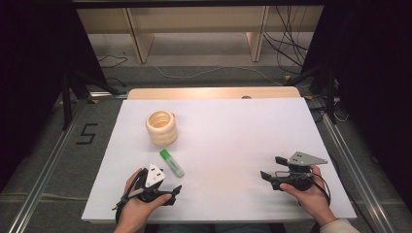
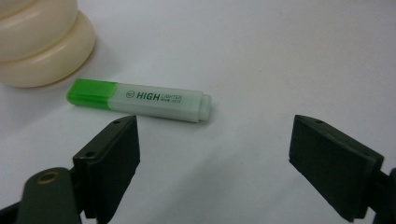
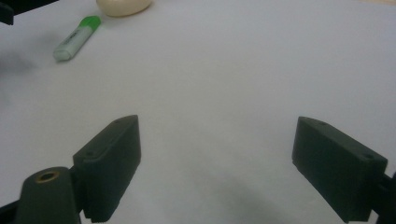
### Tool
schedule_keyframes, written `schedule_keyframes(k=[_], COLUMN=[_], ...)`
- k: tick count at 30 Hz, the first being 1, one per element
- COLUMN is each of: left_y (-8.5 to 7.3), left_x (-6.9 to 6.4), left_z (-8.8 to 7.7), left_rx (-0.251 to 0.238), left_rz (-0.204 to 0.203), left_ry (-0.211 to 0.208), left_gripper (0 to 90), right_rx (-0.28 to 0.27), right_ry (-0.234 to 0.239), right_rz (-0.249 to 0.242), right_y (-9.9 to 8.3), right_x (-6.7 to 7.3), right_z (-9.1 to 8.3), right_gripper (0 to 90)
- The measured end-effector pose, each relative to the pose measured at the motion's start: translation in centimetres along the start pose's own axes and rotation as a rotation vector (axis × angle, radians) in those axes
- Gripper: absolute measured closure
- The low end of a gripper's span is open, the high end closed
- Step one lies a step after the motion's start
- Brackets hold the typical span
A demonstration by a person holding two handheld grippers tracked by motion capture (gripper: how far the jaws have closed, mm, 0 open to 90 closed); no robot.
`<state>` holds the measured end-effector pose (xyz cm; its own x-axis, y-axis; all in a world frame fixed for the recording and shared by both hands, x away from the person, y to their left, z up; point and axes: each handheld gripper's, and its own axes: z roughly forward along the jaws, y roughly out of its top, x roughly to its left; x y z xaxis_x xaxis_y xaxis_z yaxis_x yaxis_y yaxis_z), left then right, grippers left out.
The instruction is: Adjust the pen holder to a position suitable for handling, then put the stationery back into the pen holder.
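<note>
Highlighter (image 1: 172, 162) lay flat on the white surface (image 1: 233, 141), just in front of the cream ribbed cup (image 1: 161, 127), near it but apart as seen from the high view. Green cap end pointed toward the cup; pale body end pointed toward the person's side.

Print on the barrel, read in the left gripper view: "HIGH" in large green capitals, then two smaller lines, the upper one "LIGHTER"; lower small line too fine to read. A small round logo sat ahead of the word, not legible. Highlighter (image 2: 140, 100) there lay crosswise just beyond the jaw tips, with the cup's (image 2: 39, 42) rounded base close to its green cap.

Left tool (image 1: 171, 190) was held low over the near left part of the surface, jaws spread wide, nothing between them, not touching the highlighter. Left tool's (image 2: 215, 140) pads stood well apart over bare surface.

Right tool (image 1: 272, 167) was held over the near right part of the surface, well apart from the highlighter, jaws likewise wide and holding nothing. In the right gripper view the right tool (image 3: 217, 140) faced bare white surface, with the highlighter (image 3: 77, 38) and the cup's base (image 3: 123, 6) far off at upper left.

A dark "5" (image 1: 86, 134) was marked on the floor left of the surface.
</note>
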<state>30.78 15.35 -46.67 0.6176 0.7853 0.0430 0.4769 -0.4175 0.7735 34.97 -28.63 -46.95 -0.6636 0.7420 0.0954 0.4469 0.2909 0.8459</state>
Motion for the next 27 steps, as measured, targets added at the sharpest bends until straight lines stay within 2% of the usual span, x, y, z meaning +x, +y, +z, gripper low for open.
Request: schedule_keyframes(k=[11, 18, 20, 22, 23, 25, 27], left_y=[0.1, 0.3, 0.4, 0.6, 0.7, 1.1, 1.5], left_x=[-0.1, 0.1, 0.1, 0.1, 0.1, 0.2, 0.3], left_z=[0.1, 0.3, 0.3, 0.2, 0.1, 0.1, 0.2], left_rx=[0.003, -0.027, -0.027, -0.047, -0.059, -0.055, -0.032], left_rz=[0.008, -0.007, -0.015, -0.022, -0.021, -0.005, -0.013], left_ry=[0.008, 0.016, 0.014, 0.021, 0.029, 0.030, 0.047], left_gripper=[16.5, 20.3, 25.2, 36.8, 38.8, 51.8, 64.5], right_rx=[-0.004, -0.005, -0.004, -0.004, -0.005, -0.005, -0.002], right_ry=[-0.004, -0.008, -0.012, -0.012, -0.011, -0.010, -0.007], right_rz=[0.002, 0.004, 0.005, 0.006, 0.008, 0.009, 0.004], right_y=[0.0, 0.0, 0.0, 0.0, 0.0, 0.0, 0.1], right_x=[0.0, -0.1, -0.1, -0.2, -0.2, -0.2, -0.1], right_z=[-0.1, -0.2, -0.2, -0.2, -0.1, -0.1, -0.1], right_gripper=[16.5, 16.5, 16.5, 16.5, 16.5, 16.5, 16.5])
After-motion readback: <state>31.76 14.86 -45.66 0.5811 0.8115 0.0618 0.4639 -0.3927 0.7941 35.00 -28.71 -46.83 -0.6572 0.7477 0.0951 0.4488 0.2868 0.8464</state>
